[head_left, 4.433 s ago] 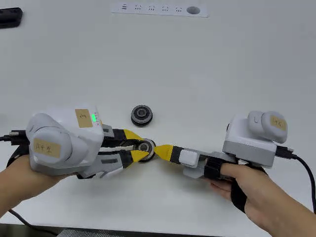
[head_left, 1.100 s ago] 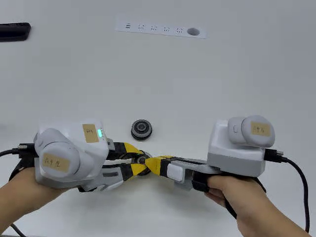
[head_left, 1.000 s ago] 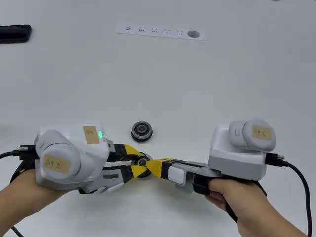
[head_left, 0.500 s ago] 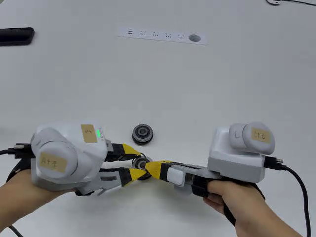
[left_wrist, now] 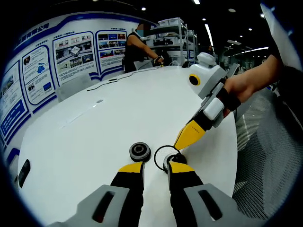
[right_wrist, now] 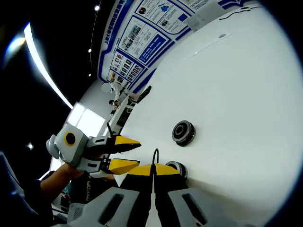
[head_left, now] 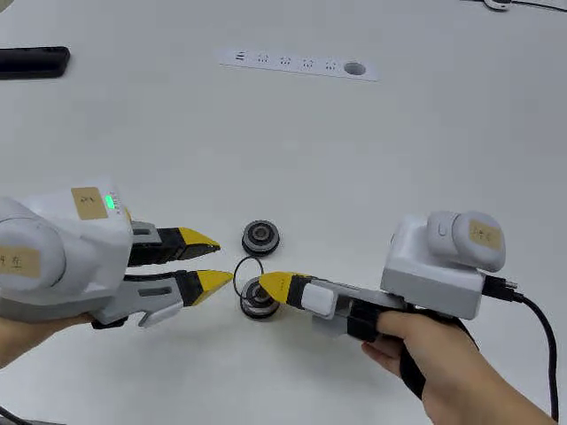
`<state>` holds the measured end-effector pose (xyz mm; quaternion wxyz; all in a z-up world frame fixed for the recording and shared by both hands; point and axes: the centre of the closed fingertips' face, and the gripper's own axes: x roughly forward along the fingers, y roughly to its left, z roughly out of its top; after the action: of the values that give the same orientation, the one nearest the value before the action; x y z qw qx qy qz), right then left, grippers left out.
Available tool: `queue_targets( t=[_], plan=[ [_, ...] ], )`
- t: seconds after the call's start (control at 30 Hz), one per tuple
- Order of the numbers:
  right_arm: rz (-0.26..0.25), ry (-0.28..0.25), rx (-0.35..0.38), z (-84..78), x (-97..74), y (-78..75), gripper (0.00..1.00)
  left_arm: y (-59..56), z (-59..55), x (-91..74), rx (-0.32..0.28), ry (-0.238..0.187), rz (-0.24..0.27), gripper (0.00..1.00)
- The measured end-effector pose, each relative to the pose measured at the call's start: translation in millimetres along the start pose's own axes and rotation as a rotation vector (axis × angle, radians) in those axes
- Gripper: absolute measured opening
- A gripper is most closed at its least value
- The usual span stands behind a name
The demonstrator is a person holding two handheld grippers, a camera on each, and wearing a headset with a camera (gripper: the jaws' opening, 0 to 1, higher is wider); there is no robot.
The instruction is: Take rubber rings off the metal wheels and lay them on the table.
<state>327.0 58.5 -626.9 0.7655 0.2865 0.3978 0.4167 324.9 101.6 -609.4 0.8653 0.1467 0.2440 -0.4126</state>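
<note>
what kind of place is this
Probably a lab or demo hall: a big white table with a built-in power strip, blue-framed info posters on the wall, and storage racks behind.

The left gripper (head_left: pixel 205 258) lies level on the left, held from below by the left hand (head_left: pixel 22 335). Its yellow-tipped jaws are parted with a clear gap and point toward the right one. The right gripper (head_left: pixel 267 285) reaches in from the right, jaws pressed together on a thin rubber ring (head_left: pixel 236 266), its tip near the left jaws but apart from them. The right hand (head_left: pixel 434 354) wraps the handle, wrist angled inward.
</note>
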Motion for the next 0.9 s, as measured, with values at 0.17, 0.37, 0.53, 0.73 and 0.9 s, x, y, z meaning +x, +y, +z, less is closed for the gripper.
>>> queue_targets(
  t=[0.17,0.37,0.53,0.73,0.9],
  plan=[
    [-0.062,-0.058,0.035,12.7,-16.4,-20.9,0.02,-4.0,8.6,6.9,0.014,-0.012,-0.013,0.21],
    [-0.156,-0.087,0.079,13.5,-38.0,-52.6,0.02,-13.2,10.8,18.3,0.021,-0.011,-0.048,0.21],
    [-0.242,-0.119,0.150,11.6,-55.1,-76.9,0.02,-16.7,8.8,21.6,0.002,-0.012,-0.065,0.22],
    [-0.296,-0.131,0.138,11.5,-66.2,-89.0,0.02,-19.5,2.9,23.5,0.007,0.003,-0.076,0.21],
    [-0.364,-0.104,0.064,8.2,-71.6,-98.6,0.06,-24.3,-7.4,25.7,0.054,0.048,-0.089,0.22]
  ],
)
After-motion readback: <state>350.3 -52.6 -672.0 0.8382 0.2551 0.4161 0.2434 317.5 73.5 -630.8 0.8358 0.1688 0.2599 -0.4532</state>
